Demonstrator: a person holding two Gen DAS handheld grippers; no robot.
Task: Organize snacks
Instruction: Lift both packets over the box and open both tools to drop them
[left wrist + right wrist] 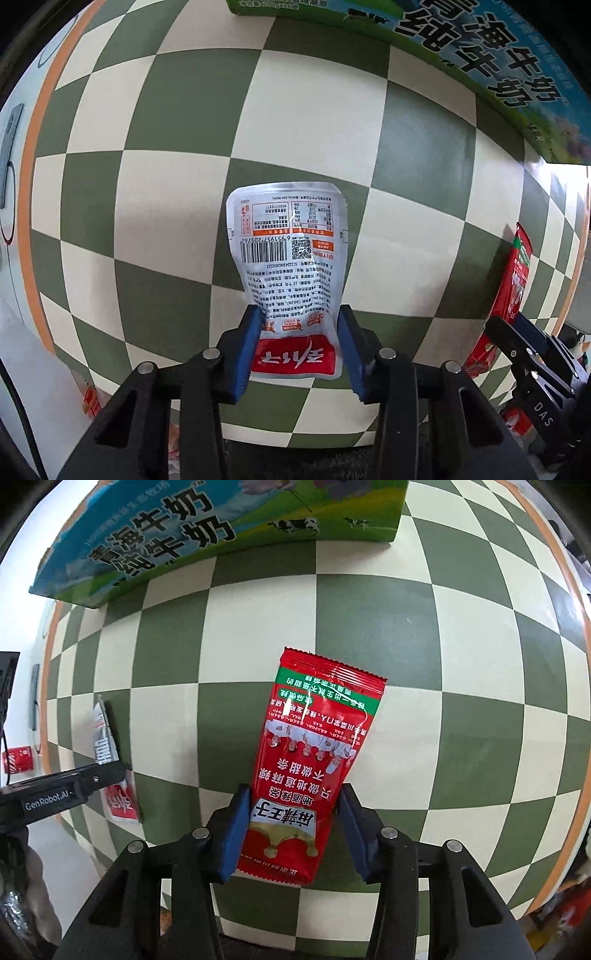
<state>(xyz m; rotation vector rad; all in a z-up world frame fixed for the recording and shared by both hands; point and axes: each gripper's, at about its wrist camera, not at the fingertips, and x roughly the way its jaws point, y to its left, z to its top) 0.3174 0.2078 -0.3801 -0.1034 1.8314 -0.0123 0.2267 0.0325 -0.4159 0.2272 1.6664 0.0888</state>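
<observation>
A silver snack pouch [288,236] with a barcode and a red end hangs between the blue pads of my left gripper [299,314], which is shut on its red end. A red spicy-strip packet [317,731] sits in my right gripper [293,790], whose pads press on its lower part. Both packets are held above the green-and-cream checked tablecloth [184,147]. In the left wrist view the right gripper [517,332] and the red packet [519,273] show edge-on at the right. In the right wrist view the left gripper [110,771] and the silver pouch [103,734] show at the left.
A large green-and-blue milk carton box [480,48] [184,528] stands at the far side of the round, orange-rimmed table. A small red packet [18,760] lies beyond the table's left edge. More red wrappers [88,402] show below the near edge.
</observation>
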